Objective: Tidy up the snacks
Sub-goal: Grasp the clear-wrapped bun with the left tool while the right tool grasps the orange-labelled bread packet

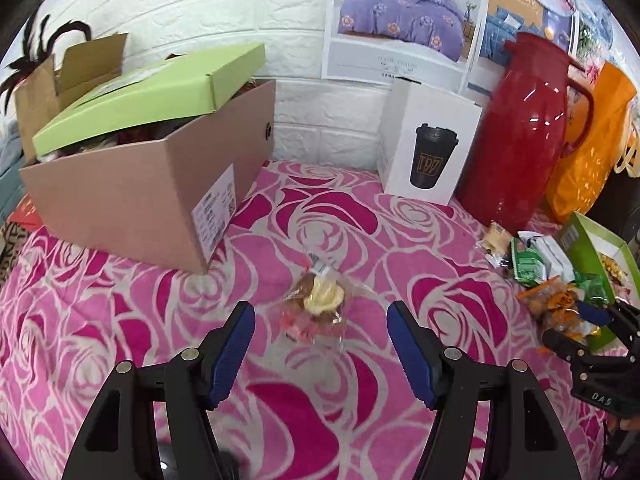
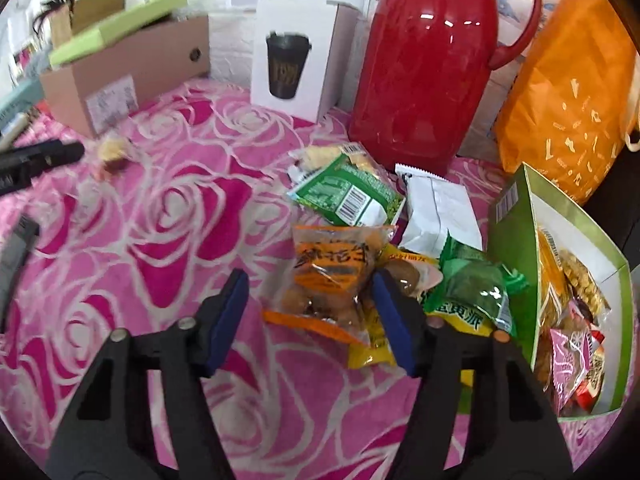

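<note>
A small clear-wrapped snack (image 1: 322, 296) with a yellow and brown piece inside lies alone on the pink rose cloth (image 1: 120, 320). My left gripper (image 1: 320, 312) stands open, its blue pads either side of the snack and not touching it. In the right wrist view, my right gripper (image 2: 311, 276) is open over an orange peanut bag (image 2: 332, 264). The right pad is at the bag's edge and the left pad is clear of it. Around the bag lie green packets (image 2: 348, 192), a white packet (image 2: 436, 208) and a yellow one. A green tray box (image 2: 516, 216) at the right holds several snacks.
A red thermos jug (image 2: 424, 64), a white box with a cup picture (image 1: 428, 144) and an orange bag (image 2: 568, 92) stand along the back. A cardboard box (image 1: 132, 196) with a green lid sits at the back left against the white brick wall.
</note>
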Demonstrator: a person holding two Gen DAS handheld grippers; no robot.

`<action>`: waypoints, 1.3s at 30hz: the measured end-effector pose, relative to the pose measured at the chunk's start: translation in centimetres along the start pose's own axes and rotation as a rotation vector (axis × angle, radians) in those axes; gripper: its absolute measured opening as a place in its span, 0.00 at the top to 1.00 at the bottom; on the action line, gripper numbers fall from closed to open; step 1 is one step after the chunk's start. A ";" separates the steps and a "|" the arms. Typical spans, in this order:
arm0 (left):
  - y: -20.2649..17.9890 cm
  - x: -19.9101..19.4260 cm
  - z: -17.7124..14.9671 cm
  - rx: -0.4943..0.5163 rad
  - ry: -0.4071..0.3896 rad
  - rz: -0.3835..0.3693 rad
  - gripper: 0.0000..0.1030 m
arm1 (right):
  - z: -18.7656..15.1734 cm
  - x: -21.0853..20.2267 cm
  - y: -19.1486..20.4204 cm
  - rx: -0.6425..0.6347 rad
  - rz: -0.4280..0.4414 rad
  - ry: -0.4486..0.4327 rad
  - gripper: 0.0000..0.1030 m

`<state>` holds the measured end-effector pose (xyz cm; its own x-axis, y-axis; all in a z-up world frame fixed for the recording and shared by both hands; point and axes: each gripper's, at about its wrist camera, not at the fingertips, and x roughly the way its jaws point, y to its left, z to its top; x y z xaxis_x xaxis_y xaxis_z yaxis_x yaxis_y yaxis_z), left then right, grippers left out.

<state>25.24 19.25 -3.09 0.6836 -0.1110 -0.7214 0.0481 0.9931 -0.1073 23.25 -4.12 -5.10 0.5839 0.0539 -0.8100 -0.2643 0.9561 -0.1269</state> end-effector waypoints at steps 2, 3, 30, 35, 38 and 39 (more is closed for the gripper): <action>-0.3 1.4 0.6 0.011 0.025 -0.002 0.32 | -0.3 0.8 0.0 -0.009 -0.015 0.004 0.45; -0.3 2.1 0.8 0.015 0.039 -0.002 0.32 | -0.4 0.9 -0.1 -0.007 -0.008 0.002 0.46; -5.8 -3.3 -4.5 0.048 0.042 -0.189 0.60 | -5.3 -8.1 -2.3 0.161 0.259 -0.061 0.54; -8.8 -7.6 -3.7 0.096 -0.031 -0.236 0.60 | -5.9 -10.6 -3.6 0.192 0.268 -0.116 0.54; -11.0 -9.9 -2.6 0.134 -0.076 -0.265 0.60 | -6.5 -12.2 -5.3 0.230 0.257 -0.155 0.54; -11.7 -10.5 -2.3 0.143 -0.090 -0.277 0.60 | -6.9 -12.7 -6.1 0.250 0.249 -0.170 0.54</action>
<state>15.78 8.73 4.19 0.6918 -0.3800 -0.6139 0.3389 0.9217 -0.1887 12.16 -12.64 2.05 0.6496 0.3199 -0.6897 -0.2311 0.9473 0.2217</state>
